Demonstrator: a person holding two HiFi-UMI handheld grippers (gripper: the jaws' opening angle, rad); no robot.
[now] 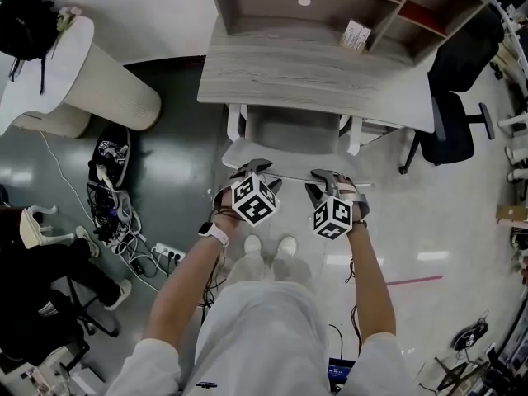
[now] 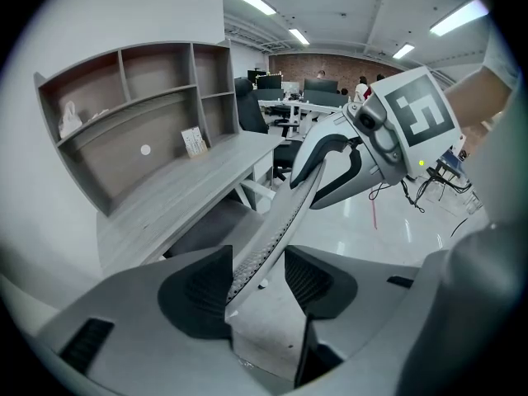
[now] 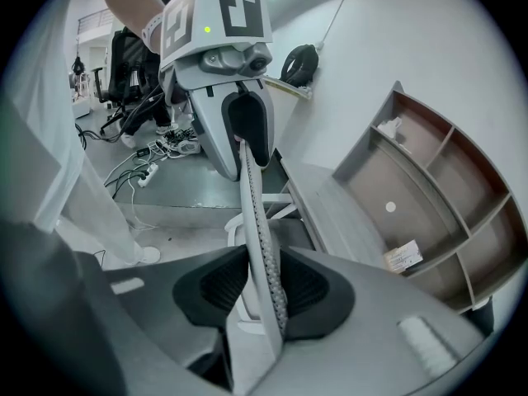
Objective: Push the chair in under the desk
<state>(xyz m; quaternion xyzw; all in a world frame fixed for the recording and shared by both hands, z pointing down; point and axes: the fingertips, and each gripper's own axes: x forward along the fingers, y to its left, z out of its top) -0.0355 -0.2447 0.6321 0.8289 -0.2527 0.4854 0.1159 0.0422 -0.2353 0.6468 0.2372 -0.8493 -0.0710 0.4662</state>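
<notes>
Head view puts the chair [image 1: 293,134] straight ahead of the person, its seat already part-way beneath the tabletop [image 1: 313,77] and its backrest [image 1: 289,174] just short of the front edge. Both claws sit on the top of that backrest, the left claw [image 1: 254,172] toward its left end and the right claw [image 1: 328,178] toward its right end, near each other. Left gripper view has the left claw [image 2: 257,275] closed over the mesh backrest [image 2: 285,213], which crosses the pads on a slant, so that hold looks the looser of the two; right gripper view has the right claw [image 3: 264,283] pinching the backrest [image 3: 256,221] squarely, the mesh filling the space between its pads.

The likeliest trouble, as I judge it, lies with the white armrests [image 1: 238,122]. They stand close to the tabletop's front edge, and if they ride too high, or the chair drifts sideways, one could catch there and the chair would stop or twist. An uneven push from the two claws could swivel the seat and bring on the same jam; the slanted left hold might slip off the thin top edge under a forward shove, leaving one claw to steer alone. Force applied this high may rock the backrest instead of rolling the chair; too hard a shove could knock the backrest into the tabletop.
</notes>
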